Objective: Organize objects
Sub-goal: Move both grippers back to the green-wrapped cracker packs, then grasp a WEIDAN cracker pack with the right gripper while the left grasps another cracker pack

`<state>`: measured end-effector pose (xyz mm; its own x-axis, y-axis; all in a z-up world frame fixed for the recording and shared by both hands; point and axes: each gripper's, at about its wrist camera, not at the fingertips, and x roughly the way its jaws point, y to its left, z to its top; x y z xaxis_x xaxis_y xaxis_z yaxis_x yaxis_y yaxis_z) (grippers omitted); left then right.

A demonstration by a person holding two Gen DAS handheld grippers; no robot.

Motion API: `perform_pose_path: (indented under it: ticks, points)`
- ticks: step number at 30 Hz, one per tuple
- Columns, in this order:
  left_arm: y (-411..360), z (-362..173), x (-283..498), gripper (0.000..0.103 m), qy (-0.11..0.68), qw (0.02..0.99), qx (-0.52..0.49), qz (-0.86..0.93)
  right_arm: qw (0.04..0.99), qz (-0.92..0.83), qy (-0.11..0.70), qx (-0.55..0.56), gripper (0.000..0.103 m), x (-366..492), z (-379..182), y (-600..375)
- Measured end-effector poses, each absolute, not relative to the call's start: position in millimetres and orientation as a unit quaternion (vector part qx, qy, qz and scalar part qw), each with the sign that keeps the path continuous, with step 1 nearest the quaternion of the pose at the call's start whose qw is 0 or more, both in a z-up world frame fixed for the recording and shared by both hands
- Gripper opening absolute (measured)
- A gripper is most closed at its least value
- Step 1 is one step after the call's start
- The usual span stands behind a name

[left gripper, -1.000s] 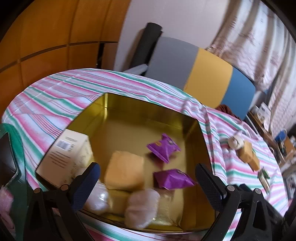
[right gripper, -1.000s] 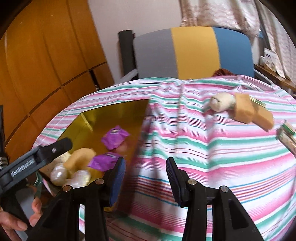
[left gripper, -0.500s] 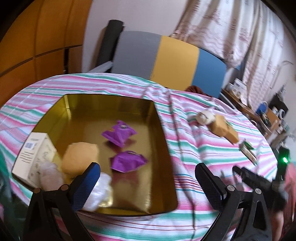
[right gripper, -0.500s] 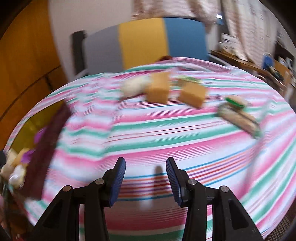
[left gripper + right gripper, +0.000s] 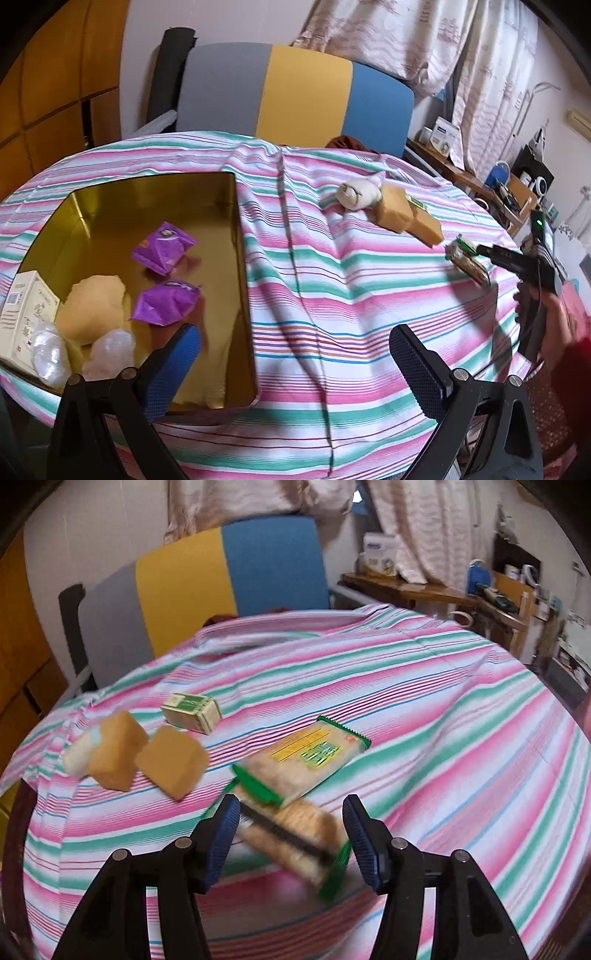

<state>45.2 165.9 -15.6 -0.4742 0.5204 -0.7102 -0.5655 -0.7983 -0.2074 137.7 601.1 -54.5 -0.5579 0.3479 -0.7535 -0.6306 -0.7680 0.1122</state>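
Right gripper spread wide, straddling near cracker pack low centre, not gripping; centre over pack, clamp across its narrow width. Left gripper released, empty, hovering beside gold tin at left

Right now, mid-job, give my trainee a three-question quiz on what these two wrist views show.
1. True or false: the right tongs are shut on a cracker packet.
2. How many purple packets lie in the gold tin? A) one B) two C) four
3. Fill in: the nearer cracker packet lies between the open right ____.

Key:
1. False; they are open around it, and contact is too blurred to judge.
2. B
3. tongs
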Motion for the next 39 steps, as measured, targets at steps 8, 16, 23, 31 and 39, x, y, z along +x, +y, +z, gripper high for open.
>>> perform_pose_path:
  ticks: [8, 16, 23, 31, 39]
  points:
    - [187, -18, 50, 0.103, 0.044, 0.326, -0.412, 0.85, 0.176, 0.858, 0.247, -0.414, 0.06, 132, -78, 607]
    - [204, -17, 52, 0.103, 0.054, 0.333, -0.416, 0.844, 0.152, 0.873, 0.241, -0.395, 0.061, 130, -79, 536]
    - [207, -21, 48, 0.103, 0.054, 0.327, -0.424, 0.843, 0.37, 0.829, 0.271, -0.321, 0.061, 152, -49, 579]
    - [208, -22, 54, 0.103, 0.061, 0.323, -0.429, 0.841, 0.399, 0.787, 0.283, -0.375, 0.06, 114, -84, 612]
    - [227, -19, 53, 0.103, 0.066, 0.331, -0.422, 0.841, 0.367, 0.812, 0.263, -0.37, 0.048, 135, -80, 601]
